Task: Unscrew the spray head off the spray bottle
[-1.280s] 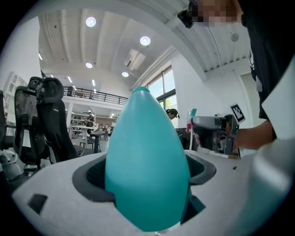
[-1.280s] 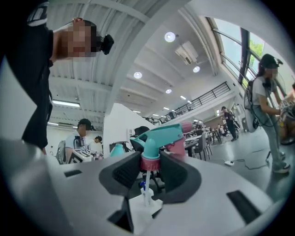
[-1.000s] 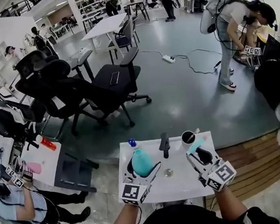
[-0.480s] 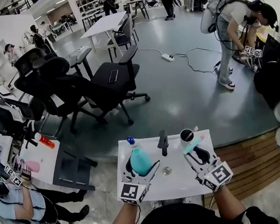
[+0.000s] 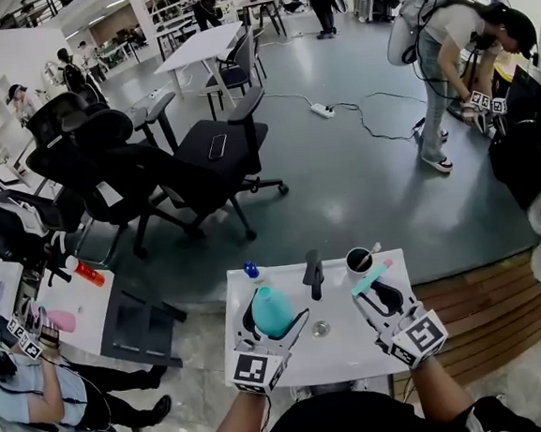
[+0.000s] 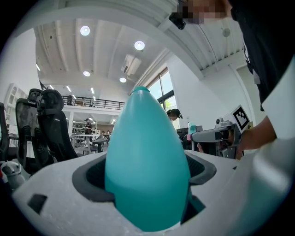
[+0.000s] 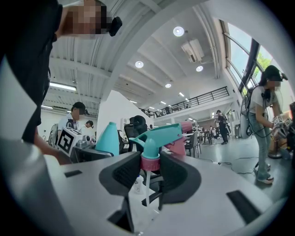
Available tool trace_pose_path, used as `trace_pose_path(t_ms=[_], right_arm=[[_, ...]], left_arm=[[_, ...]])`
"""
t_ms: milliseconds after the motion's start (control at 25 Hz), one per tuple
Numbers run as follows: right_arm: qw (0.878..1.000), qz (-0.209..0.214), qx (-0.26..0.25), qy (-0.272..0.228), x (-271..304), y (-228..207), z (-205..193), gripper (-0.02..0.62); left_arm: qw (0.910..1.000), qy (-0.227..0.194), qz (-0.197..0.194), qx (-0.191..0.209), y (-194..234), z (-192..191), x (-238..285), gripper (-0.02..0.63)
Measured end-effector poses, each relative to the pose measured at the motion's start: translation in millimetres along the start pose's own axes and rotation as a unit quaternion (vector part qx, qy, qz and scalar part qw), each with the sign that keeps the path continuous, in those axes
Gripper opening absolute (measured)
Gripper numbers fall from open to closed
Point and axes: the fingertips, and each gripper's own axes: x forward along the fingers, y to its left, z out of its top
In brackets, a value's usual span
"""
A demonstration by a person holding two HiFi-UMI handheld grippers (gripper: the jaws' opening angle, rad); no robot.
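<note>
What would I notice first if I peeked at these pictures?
The teal bottle stands out, clamped in the left tongs over the small white table. Beside it, the right tongs hold the spray head, already off the bottle, its thin tube showing.

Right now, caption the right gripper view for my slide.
Right gripper grips the teal plastic spray head by its pink collar, dip tube bare; teal tapered bottle stands apart at left.

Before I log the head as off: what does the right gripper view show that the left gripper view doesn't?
Right only: the spray head, with its pink collar and bare tube, clamped in the right hand-held gripper. Left only: the left hand-held gripper closed round the bottle, close up. Both: the bottle, with no head on it.
</note>
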Motion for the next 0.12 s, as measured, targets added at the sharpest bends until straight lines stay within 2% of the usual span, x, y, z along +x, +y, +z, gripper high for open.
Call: trace_pose_path(t_ms=[120], right_arm=[[1.0, 0.001, -0.001, -0.002, 1.5, 0.0, -0.7, 0.137]], left_arm=[[1.0, 0.0, -0.002, 0.005, -0.5, 0.4, 0.9, 0.454]])
